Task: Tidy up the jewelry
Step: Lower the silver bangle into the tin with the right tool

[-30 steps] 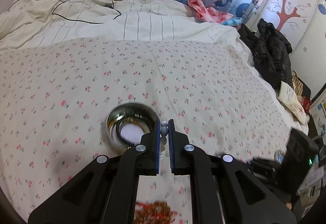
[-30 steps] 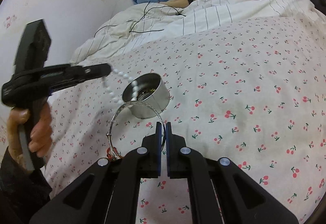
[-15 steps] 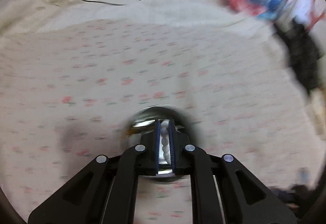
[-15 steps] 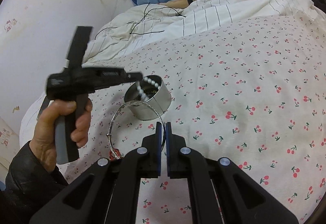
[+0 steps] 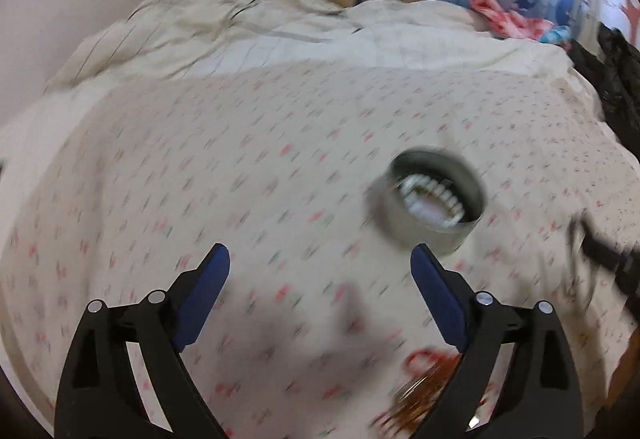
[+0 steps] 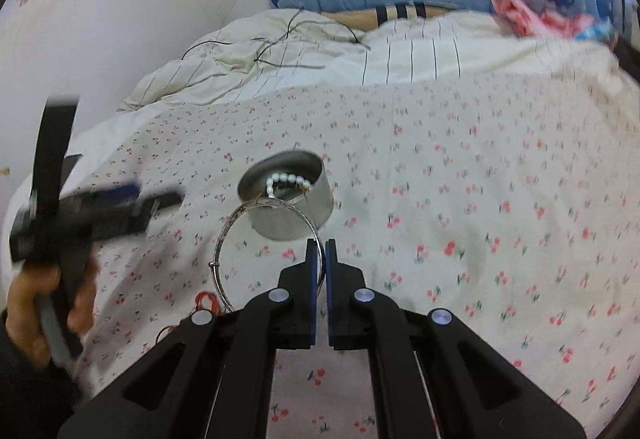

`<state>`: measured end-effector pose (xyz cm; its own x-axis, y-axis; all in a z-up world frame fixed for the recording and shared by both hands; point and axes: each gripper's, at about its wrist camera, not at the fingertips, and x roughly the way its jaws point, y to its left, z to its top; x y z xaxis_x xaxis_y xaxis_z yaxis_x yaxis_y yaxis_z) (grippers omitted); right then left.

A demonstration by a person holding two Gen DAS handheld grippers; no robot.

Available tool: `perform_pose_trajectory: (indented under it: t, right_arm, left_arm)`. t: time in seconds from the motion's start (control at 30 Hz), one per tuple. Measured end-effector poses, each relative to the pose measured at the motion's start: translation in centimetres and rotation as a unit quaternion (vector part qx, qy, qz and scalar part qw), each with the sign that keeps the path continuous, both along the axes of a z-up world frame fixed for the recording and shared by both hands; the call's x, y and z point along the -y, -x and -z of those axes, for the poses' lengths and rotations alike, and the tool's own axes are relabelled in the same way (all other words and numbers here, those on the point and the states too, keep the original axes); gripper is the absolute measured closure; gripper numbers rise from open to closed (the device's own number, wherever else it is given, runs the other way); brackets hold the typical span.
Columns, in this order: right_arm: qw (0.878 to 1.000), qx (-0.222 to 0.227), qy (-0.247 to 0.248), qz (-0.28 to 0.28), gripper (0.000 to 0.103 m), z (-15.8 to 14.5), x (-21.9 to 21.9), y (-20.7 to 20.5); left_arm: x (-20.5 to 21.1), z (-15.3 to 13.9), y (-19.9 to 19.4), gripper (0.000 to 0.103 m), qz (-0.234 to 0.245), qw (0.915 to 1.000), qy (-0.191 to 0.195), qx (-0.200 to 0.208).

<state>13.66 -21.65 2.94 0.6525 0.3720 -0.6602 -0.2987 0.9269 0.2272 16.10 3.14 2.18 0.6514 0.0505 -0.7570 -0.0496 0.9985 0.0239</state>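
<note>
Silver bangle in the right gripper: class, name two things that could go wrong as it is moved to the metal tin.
1. The right gripper pinches only a thin edge of the silver bangle, so it may slip or swing out.
2. The bangle looks nearly as wide as the metal tin, where the pearl strand already lies; it could catch the rim and tip the tin on the soft bedspread.

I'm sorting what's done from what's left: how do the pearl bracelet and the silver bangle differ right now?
The pearl bracelet lies loose inside the metal tin, released; the silver bangle is outside it, pinched in the shut right gripper. The bracelet is a string of white beads, curled up; the bangle is one thin rigid hoop, wider than the tin's mouth. Both are ring-shaped jewelry.
</note>
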Motion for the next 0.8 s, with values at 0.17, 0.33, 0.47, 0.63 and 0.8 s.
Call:
perform_pose_trajectory:
  t: [0.17, 0.33, 0.47, 0.63, 0.8]
  right_arm:
    - [0.999, -0.001, 0.036, -0.004, 0.099, -0.1, -2.8, -3.1]
    - [0.998, -0.007, 0.070, -0.005, 0.099, 0.2, -5.2, -6.2]
    - [0.995, -0.009, 0.099, -0.005, 0.099, 0.7, -6.8, -8.4]
    - [0.992, -0.016, 0.125, 0.003, 0.099, 1.8, -8.4, -11.2]
    - [0.988, -0.027, 0.153, -0.004, 0.097, 3.1, -9.8, -12.1]
  left_arm:
    - [-3.1, 2.4, -0.3, 0.015, -0.031, 0.9979, 0.049, -0.028]
    - [-2.9, 1.4, 0.4, 0.015, -0.021, 0.9991, 0.037, -0.005]
    - [-2.8, 1.1, 0.6, 0.014, -0.015, 0.9986, 0.049, -0.010]
    - [-2.5, 0.8, 0.8, 0.011, -0.007, 0.9982, 0.057, -0.014]
    - [-2.2, 0.8, 0.7, 0.011, 0.004, 0.9985, 0.050, -0.020]
